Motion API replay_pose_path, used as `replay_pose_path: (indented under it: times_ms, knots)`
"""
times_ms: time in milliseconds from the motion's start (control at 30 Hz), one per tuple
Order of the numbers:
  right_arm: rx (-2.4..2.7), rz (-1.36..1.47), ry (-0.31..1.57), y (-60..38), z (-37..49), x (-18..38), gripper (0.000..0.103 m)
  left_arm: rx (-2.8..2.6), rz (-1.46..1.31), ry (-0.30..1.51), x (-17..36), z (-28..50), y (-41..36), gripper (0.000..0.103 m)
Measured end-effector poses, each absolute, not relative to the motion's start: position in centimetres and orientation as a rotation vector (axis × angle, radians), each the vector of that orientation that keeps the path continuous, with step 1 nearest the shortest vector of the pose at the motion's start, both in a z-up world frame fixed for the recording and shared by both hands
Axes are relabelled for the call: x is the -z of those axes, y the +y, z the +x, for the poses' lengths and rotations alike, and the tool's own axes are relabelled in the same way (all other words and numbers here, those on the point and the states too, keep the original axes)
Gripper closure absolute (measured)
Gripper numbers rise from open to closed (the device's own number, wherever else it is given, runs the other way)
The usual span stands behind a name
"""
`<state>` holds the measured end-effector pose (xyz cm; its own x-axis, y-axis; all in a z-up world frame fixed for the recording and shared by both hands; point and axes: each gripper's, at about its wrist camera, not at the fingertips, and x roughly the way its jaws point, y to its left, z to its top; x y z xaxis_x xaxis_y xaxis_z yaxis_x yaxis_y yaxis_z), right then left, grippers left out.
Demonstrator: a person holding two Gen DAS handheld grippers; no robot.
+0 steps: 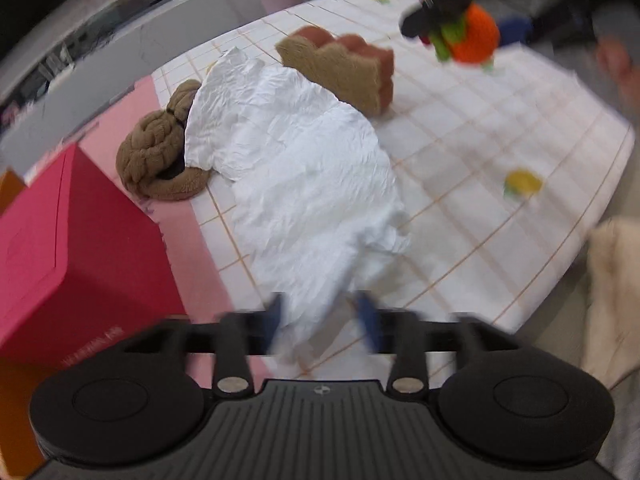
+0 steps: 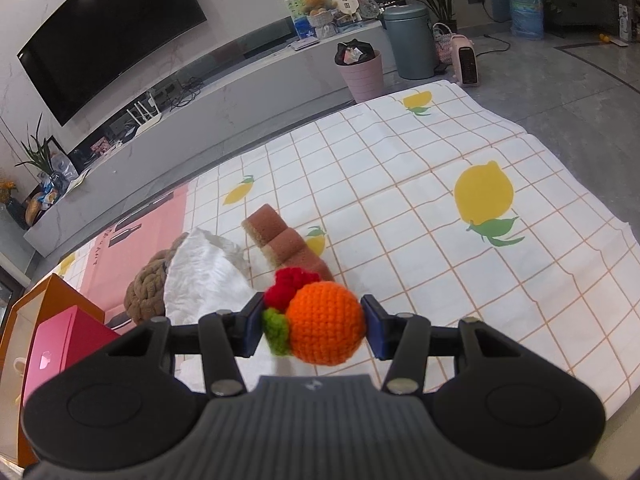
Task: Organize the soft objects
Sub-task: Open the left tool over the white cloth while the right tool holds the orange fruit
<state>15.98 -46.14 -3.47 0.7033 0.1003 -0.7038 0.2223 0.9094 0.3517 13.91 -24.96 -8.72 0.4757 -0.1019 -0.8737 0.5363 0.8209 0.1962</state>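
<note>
My right gripper (image 2: 310, 322) is shut on an orange crocheted fruit toy (image 2: 326, 324) with red and green bits, held above the cloth. It shows in the left wrist view (image 1: 474, 34) at top right. A crumpled white cloth (image 1: 296, 152) lies mid-table, partly over a brown braided plush (image 1: 154, 150). A brown toast-shaped sponge cushion (image 1: 344, 66) sits behind it. My left gripper (image 1: 322, 326) is blurred, its fingers apart over the near end of the white cloth; whether it holds the cloth I cannot tell.
A red box (image 1: 60, 248) stands at the left on an orange box (image 2: 24, 312). The table has a checked lemon-print cover (image 2: 440, 208). A pink bin (image 2: 362, 72) and grey bin (image 2: 410, 40) stand beyond it.
</note>
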Motion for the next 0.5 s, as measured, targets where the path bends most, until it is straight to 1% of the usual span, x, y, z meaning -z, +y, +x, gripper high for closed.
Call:
replay_pose_path:
  times_ms: [33,200,300,400,500]
  knots:
    - [0.071,0.437,0.794,-46.2,15.9,3.5,0.053,0.406,0.524,0.983,8.8,14.0,-25.3,0.021]
    - [0.079,0.444,0.8,-46.4,16.0,3.7,0.053,0.422,0.797,0.827,9.9,13.6,-27.5,0.02]
    - [0.078,0.444,0.804,-46.3,16.0,3.8,0.053,0.524,0.996,0.782,11.1,13.0,-28.7,0.02]
    - [0.078,0.443,0.808,-46.3,16.1,3.9,0.052,0.668,1.095,0.777,10.7,12.9,-28.7,0.02]
    - [0.083,0.451,0.811,-46.4,16.3,4.1,0.052,0.82,1.117,0.855,10.1,13.6,-28.1,0.018]
